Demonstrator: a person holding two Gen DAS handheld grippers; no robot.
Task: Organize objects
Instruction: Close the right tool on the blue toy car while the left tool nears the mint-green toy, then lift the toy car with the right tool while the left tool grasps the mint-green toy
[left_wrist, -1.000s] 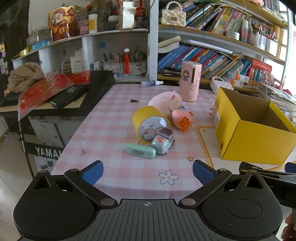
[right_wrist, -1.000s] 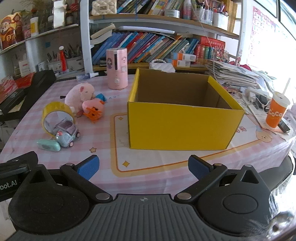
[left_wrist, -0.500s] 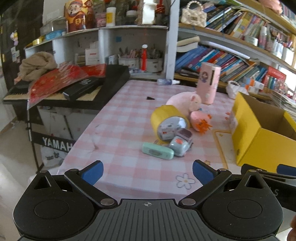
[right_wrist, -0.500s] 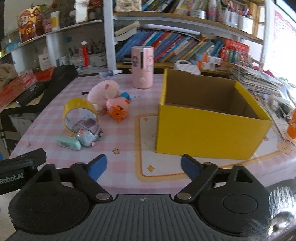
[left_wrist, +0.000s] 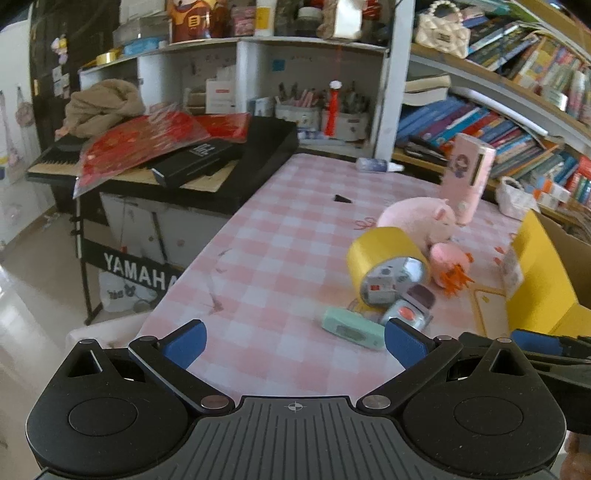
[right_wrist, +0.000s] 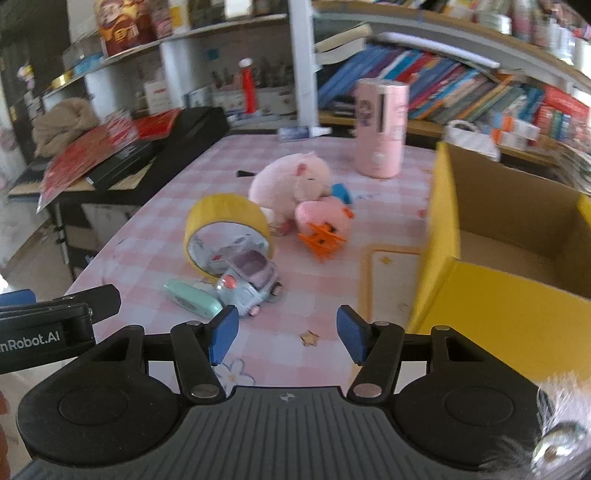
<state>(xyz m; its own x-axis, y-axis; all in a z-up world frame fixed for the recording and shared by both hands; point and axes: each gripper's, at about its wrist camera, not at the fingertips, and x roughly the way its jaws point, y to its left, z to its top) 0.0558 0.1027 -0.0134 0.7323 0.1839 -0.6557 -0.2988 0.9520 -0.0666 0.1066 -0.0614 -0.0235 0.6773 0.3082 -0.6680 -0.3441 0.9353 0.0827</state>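
Left gripper (left_wrist: 294, 341): fingers spread wide, nothing between them, held above the near edge of the pink checked tablecloth (left_wrist: 280, 254). Ahead of its right fingertip (left_wrist: 404, 341) lies the mint green device (left_wrist: 352, 328), flat on the cloth, with the small toy car (left_wrist: 408, 310) just beyond and touching it.

Right gripper (right_wrist: 288, 334): fingers apart, though less widely than the left pair, nothing held. The toy car (right_wrist: 251, 284) sits just ahead of its left fingertip (right_wrist: 222, 334), and the mint green device (right_wrist: 192, 299) lies slightly further left.

Beyond the car, the yellow tape roll (right_wrist: 227, 229) stands on edge, its opening facing the fingers. Behind it sit the pink plush pig (right_wrist: 290, 179) and a pink toy with orange feet (right_wrist: 325, 225), the two touching. The open yellow box (right_wrist: 506, 258) stands ahead and right of the right fingertip, its interior showing bare cardboard. A pink cylinder (right_wrist: 382, 129) stands upright at the far side.
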